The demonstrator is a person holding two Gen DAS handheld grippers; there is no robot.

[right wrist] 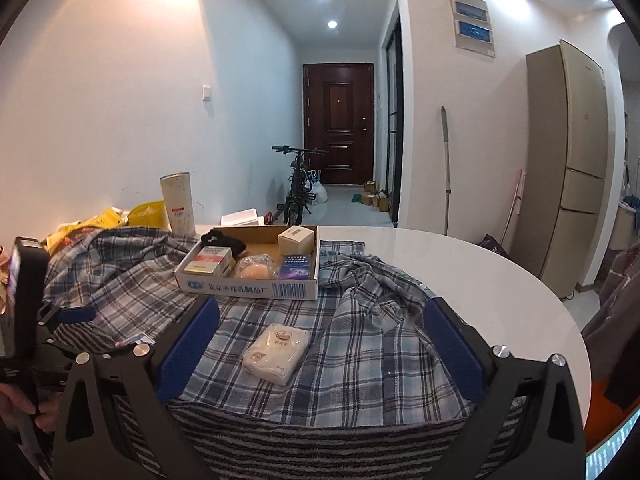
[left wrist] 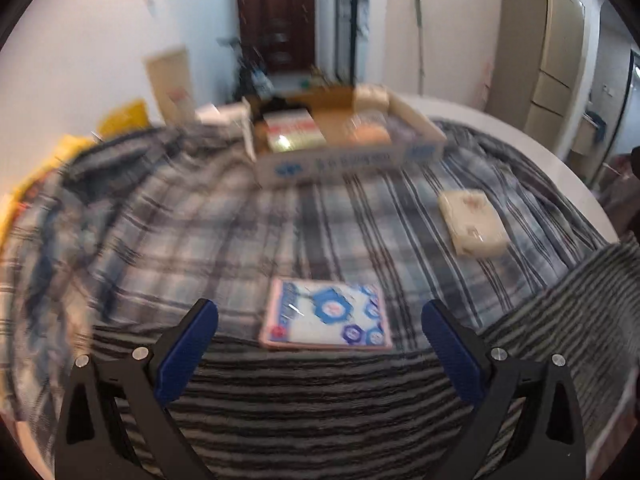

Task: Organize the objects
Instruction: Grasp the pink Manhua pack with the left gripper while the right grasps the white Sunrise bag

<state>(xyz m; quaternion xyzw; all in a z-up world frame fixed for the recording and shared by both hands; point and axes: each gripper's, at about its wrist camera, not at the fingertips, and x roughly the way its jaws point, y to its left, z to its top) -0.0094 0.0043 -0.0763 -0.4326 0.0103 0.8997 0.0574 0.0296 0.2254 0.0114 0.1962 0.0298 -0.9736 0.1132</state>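
A shallow cardboard box (right wrist: 248, 289) stands at the back of the plaid cloth, holding a red-and-white carton (right wrist: 210, 261), a bagged bun (right wrist: 253, 269), a blue packet (right wrist: 295, 267) and a beige box (right wrist: 297, 239). In the blurred left wrist view the cardboard box (left wrist: 340, 160) is ahead. A flat blue-and-white pack (left wrist: 326, 314) lies just beyond my open left gripper (left wrist: 320, 316). A white tissue pack (left wrist: 472, 224) lies to the right. In the right wrist view the tissue pack (right wrist: 277, 352) lies between the fingers of my open right gripper (right wrist: 322, 316). The left gripper (right wrist: 72, 316) shows at the left edge.
The plaid cloth (right wrist: 360, 360) and a striped cloth (right wrist: 320, 448) cover a round white table (right wrist: 500, 300). A tall cup (right wrist: 178, 204) and yellow bags (right wrist: 146, 214) sit at the back left. A fridge (right wrist: 576, 168), a bicycle (right wrist: 298, 188) and a dark door (right wrist: 338, 120) stand beyond.
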